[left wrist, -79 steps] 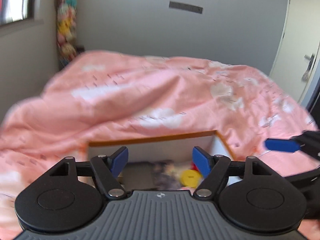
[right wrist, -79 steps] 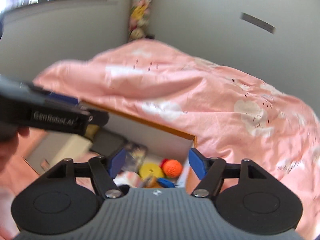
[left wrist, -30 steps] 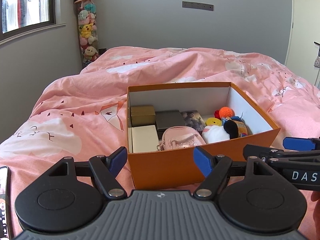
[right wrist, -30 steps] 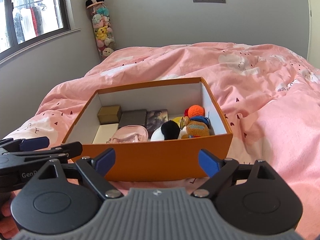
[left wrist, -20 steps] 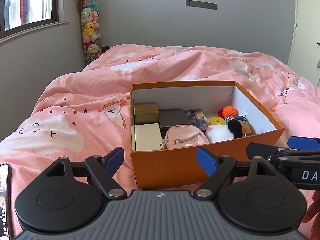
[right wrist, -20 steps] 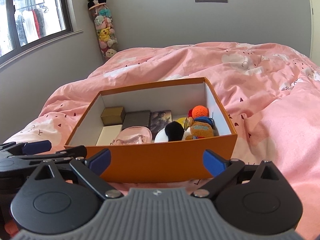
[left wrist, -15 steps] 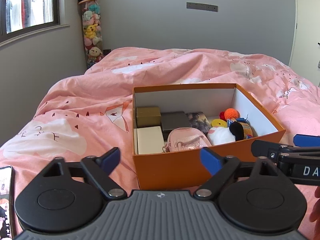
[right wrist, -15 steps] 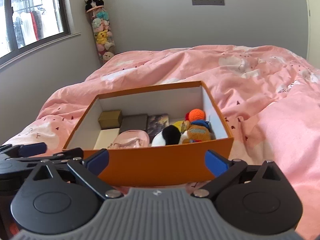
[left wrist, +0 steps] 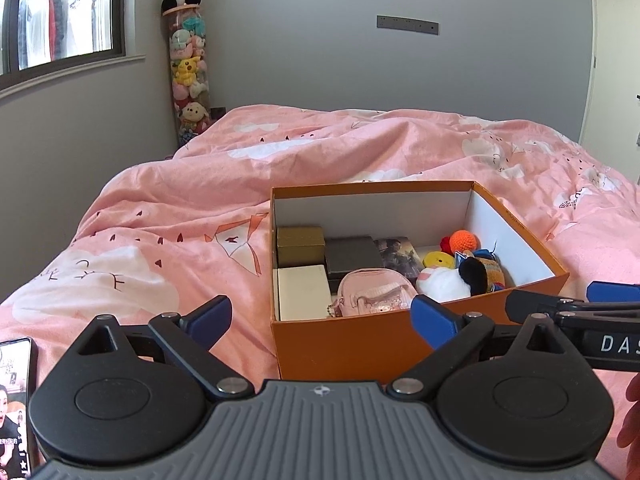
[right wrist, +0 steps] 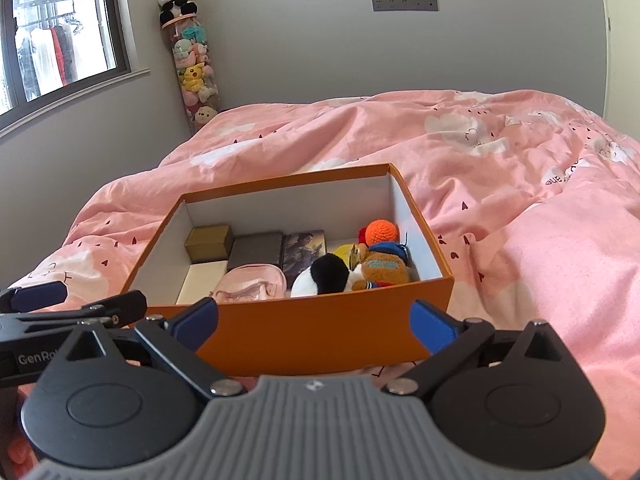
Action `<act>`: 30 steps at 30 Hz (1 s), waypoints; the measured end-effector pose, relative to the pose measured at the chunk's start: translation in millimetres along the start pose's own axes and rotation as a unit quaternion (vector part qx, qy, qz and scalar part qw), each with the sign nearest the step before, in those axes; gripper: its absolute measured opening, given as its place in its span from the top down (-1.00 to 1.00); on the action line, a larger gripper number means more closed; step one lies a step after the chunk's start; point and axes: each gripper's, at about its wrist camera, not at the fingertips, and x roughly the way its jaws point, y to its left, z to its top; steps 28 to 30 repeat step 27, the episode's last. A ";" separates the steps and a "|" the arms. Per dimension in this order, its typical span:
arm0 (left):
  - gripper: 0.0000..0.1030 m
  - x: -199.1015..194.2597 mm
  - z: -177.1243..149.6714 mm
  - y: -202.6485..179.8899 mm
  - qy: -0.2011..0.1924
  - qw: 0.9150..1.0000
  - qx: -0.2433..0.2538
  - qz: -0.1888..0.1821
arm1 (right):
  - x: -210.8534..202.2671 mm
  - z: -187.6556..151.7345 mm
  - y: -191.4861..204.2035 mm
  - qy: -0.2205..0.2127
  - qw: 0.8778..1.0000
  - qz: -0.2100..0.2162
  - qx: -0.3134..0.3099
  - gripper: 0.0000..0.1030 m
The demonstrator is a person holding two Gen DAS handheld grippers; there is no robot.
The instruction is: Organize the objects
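Note:
An open orange box [left wrist: 352, 344] [right wrist: 320, 332] sits on the pink bed. Inside it lie a gold box [left wrist: 300, 245], a cream box [left wrist: 303, 297], a dark grey box [left wrist: 352, 255], a pink mini backpack [left wrist: 374, 297], a picture card [left wrist: 398, 252], a black-and-white plush [right wrist: 326, 274], a brown plush [right wrist: 382, 266], an orange knitted ball [right wrist: 382, 232] and a yellow disc [left wrist: 438, 259]. My left gripper [left wrist: 322, 316] is open and empty, just in front of the box's near wall. My right gripper [right wrist: 314, 322] is open and empty beside it.
The pink duvet [left wrist: 168, 248] covers the whole bed. A phone [left wrist: 16, 400] lies at the near left edge. A clear tube of plush toys [left wrist: 188, 80] stands in the far left corner under a window. A white door [left wrist: 616, 64] is at the right.
Both grippers have pulled back out of the box and up, so the whole box now shows. Both have opened wider. They hold nothing.

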 end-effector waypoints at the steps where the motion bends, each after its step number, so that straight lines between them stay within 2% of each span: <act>1: -1.00 0.3 0.0 -0.2 0.001 1.000 0.000 0.000 | 0.0 0.0 -0.3 0.001 1.000 0.001 0.001 -0.98; 30: -1.00 2.5 -3.6 -2.2 0.017 1.000 0.005 0.001 | 2.2 -3.4 -2.1 0.008 1.000 0.007 0.011 -0.98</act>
